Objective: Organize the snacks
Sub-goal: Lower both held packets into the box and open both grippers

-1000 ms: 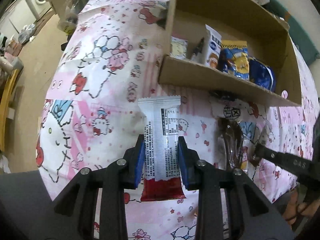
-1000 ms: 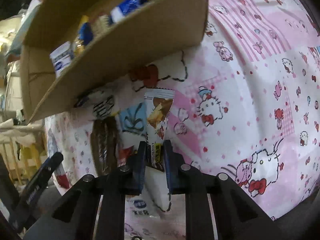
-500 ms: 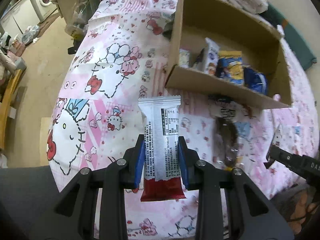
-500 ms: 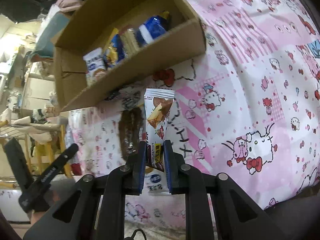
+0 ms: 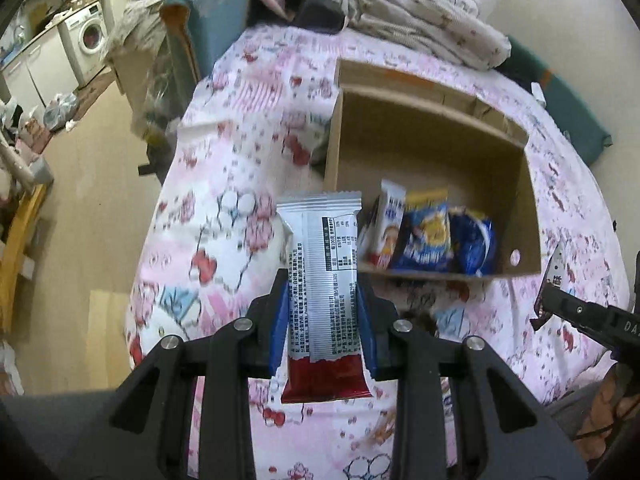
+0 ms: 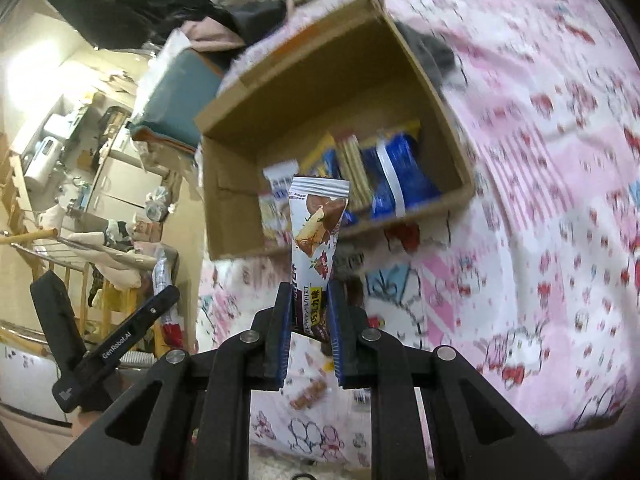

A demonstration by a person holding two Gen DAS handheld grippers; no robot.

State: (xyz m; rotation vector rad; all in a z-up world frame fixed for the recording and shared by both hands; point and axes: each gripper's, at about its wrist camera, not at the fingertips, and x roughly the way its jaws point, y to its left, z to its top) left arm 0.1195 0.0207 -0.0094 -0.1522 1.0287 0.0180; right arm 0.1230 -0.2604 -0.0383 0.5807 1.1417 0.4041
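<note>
Two snack bars, each gripped, held above the bedsheet (image 5: 224, 168).
Left gripper (image 5: 322, 320) clamps silver bar (image 5: 324, 280); right gripper (image 6: 308, 328) clamps chocolate bar (image 6: 316, 236); box (image 5: 432, 152) beyond holds blue packets (image 5: 428, 236).

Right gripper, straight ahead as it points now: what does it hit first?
Probably the near wall of the cardboard box. The right gripper, shut on a chocolate bar, aims at that edge, the bar's tip leading; depth is unclear, so it might clear the rim.
</note>
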